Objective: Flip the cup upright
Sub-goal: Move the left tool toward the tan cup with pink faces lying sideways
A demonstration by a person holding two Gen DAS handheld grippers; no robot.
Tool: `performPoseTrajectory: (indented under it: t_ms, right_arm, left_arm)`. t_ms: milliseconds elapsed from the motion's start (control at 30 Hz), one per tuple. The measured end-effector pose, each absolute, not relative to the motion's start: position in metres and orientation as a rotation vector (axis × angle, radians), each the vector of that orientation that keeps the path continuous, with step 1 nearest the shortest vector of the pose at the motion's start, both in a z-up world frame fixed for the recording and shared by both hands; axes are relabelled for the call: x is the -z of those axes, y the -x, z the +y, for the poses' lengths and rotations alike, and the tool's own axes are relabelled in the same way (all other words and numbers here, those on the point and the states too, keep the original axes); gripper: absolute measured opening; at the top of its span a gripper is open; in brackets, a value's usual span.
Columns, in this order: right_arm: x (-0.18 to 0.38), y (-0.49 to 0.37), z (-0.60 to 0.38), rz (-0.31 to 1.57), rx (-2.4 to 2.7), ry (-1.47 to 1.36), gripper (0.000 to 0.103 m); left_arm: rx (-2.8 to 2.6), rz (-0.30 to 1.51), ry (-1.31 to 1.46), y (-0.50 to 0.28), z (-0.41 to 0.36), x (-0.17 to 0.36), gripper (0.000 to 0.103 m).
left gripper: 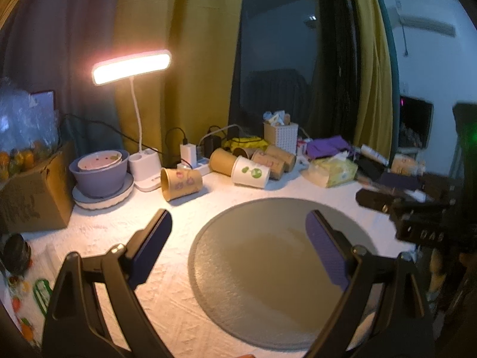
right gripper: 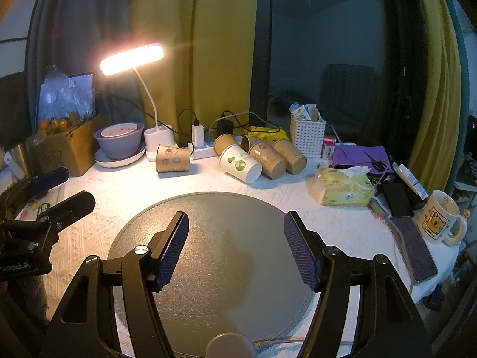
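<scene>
Your left gripper (left gripper: 238, 232) and right gripper (right gripper: 235, 238) both gape empty; the nearest cup (left gripper: 181, 183) lies sideways ahead-left, closer to your left.

left gripper (left gripper: 238, 223): black angular finger arms with triangular cut-outs, blue textured pads (left gripper: 326, 250) on the inner faces, round silver screws behind each pad. right gripper (right gripper: 235, 226): same build; pads (right gripper: 174, 249) ribbed, blue.

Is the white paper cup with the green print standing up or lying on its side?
Lying on its side. The white paper cup with green print rests lengthwise on the white tablecloth, against the brown paper cups.
</scene>
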State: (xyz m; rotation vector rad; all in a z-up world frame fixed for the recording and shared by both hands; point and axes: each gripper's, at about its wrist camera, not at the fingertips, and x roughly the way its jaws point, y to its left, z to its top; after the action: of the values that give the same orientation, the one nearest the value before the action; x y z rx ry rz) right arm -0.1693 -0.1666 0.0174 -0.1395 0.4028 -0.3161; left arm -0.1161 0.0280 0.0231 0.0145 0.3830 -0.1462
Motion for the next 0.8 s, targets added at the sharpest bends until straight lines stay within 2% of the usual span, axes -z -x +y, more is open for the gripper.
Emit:
performPoseTrajectory:
  t_ms: [333, 800]
  right_arm:
    - [-0.014, 0.139, -0.197, 0.467, 0.269, 0.123, 0.070]
    - [-0.005, 0.052, -0.249, 0.564, 0.195, 0.028, 0.070]
  left_arm:
    - [0.125, 0.495, -0.162, 0.051, 0.041, -0.025, 0.092]
    - [0.111, 0.604, -0.351, -0.076, 0.056, -0.002, 0.092]
